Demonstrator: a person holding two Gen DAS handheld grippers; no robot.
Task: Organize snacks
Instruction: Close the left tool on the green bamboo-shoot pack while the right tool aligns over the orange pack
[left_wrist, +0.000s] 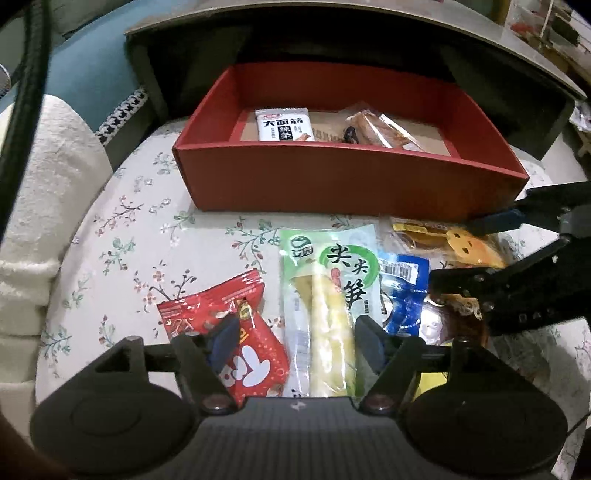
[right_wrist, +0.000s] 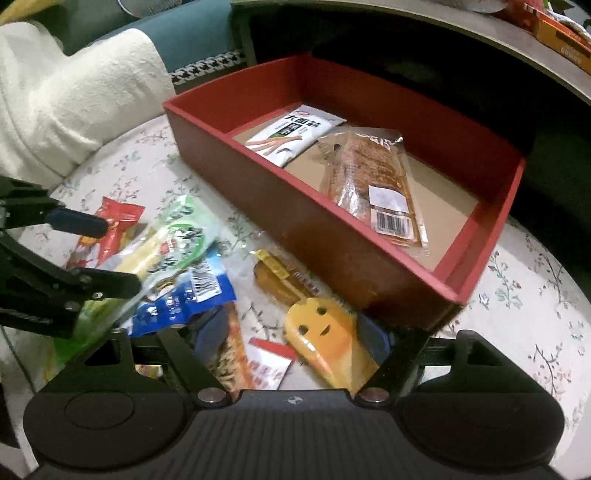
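Down on the flowered desk (left_wrist: 122, 236) sits my spread of snacks, with the red box (left_wrist: 332, 181) just behind them, up against a dark shelf unit. Inside the box lie two packets already — a white strip-snack packet (left_wrist: 284, 124) toward the left and a clear-wrapped brown pastry (right_wrist: 373, 184) beside it, both flat on the cardboard floor.

My left fingers (left_wrist: 297, 339) are spread apart, released, hanging over the long green bamboo-shoot packet (left_wrist: 328, 291). That packet lies between the two pads with a gap on either side; neither pad presses it. Just left of it the red candy bag (left_wrist: 229, 325) rests partly under my left pad. Against its right edge lies a blue packet (left_wrist: 402, 291) with a barcode sticker.

My right fingers (right_wrist: 291, 332) stand wide open too, gripping nothing. Under them lies the yellow smiley-face packet (right_wrist: 325, 339), tilted, close to the box's near corner, and next to it an orange noodle-print packet (right_wrist: 236, 354) with a small red-and-white sachet (right_wrist: 269, 362) overlapping it. A brown cake bar (right_wrist: 284, 280) in clear wrap lies just beyond the smiley packet — near the box wall, not touching that I can tell.

From the right view my left fingers (right_wrist: 114, 254) straddle the green packet's end.
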